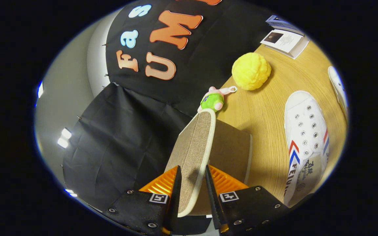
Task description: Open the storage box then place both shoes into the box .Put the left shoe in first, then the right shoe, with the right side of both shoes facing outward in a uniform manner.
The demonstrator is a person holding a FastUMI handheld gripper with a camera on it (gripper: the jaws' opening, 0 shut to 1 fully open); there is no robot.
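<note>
**Box lid raised between the fingers**

The storage box (231, 147) sits on the desk (267, 108), its woven lid (194, 154) standing on edge, pinched by both fingers of the gripper (192, 183). A white shoe (304, 144) lies just beside the box; another shoe (338, 87), a yellow ball (251, 71) and a small plush toy (212, 100) lie beyond.

Gripper (192, 183) clamped on raised box lid (194, 147) — white shoe (305, 137) beside.
</note>
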